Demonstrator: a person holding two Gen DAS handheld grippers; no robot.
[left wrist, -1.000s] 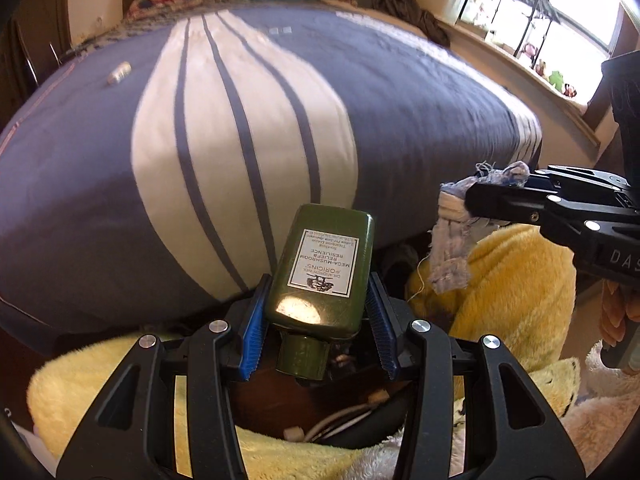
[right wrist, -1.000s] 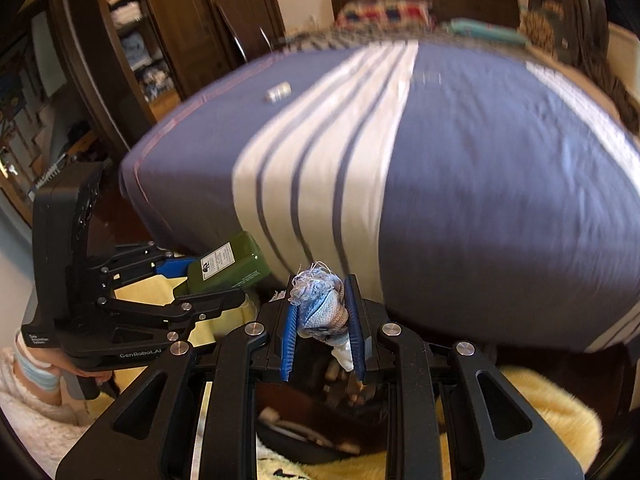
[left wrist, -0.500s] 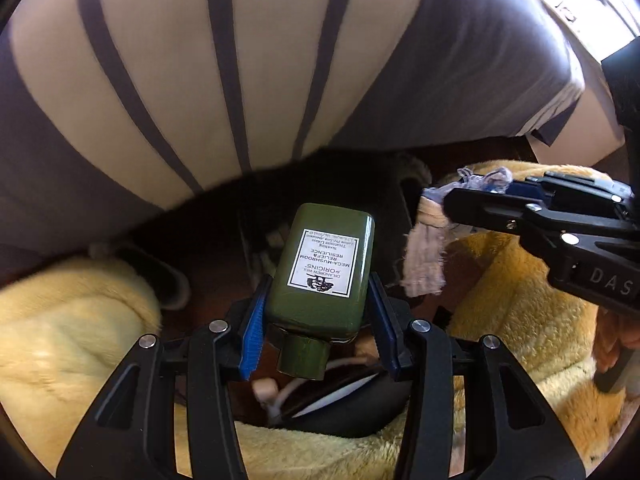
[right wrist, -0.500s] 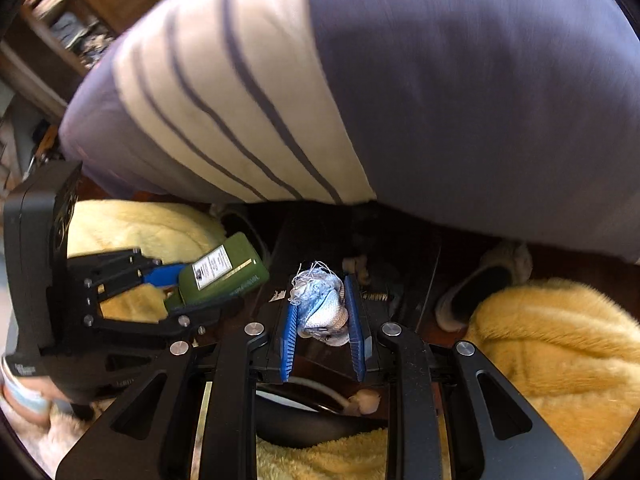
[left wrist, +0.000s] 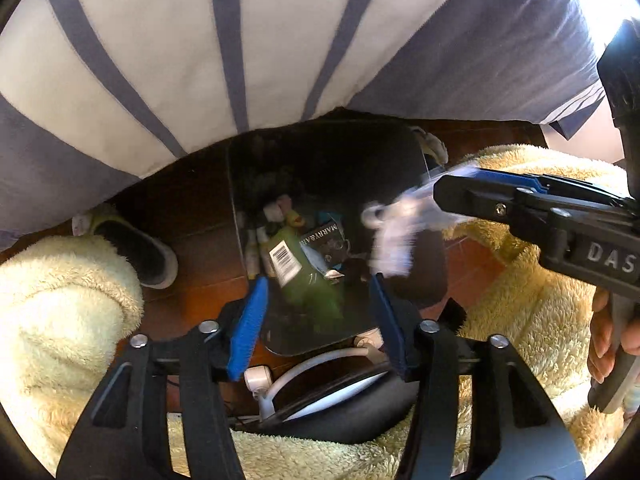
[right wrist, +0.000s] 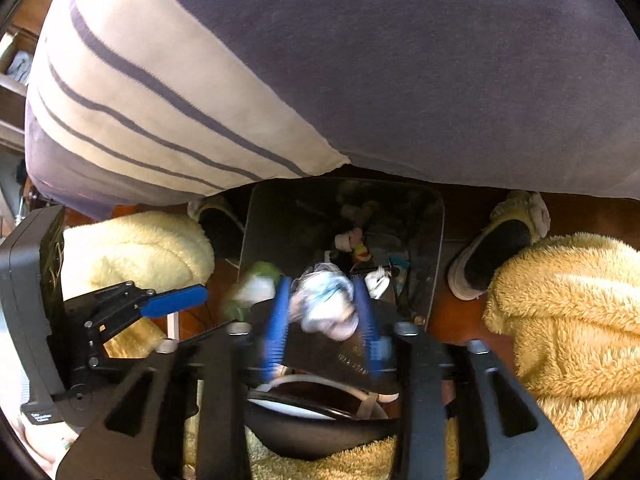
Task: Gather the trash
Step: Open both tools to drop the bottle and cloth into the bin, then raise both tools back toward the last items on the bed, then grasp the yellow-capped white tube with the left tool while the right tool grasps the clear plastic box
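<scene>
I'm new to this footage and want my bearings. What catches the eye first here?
A dark trash bin stands on the floor at the foot of a striped bed cover, with both grippers above it. The left gripper has just opened, and the green bottle is blurred beyond its jaws. The right gripper has opened around a blurred rag wad.

The left gripper (left wrist: pixel 318 312) fills the lower middle of its own view, pointing steeply down; its jaws have just been opening, blue pads well apart with nothing pressed between them. The right gripper (right wrist: pixel 322 316), blurred, sits low centre in its view, also aimed steeply down; its jaws have just been opening and the pads stand apart. A hand (left wrist: pixel 612 336) grips a handle at the right edge.
</scene>
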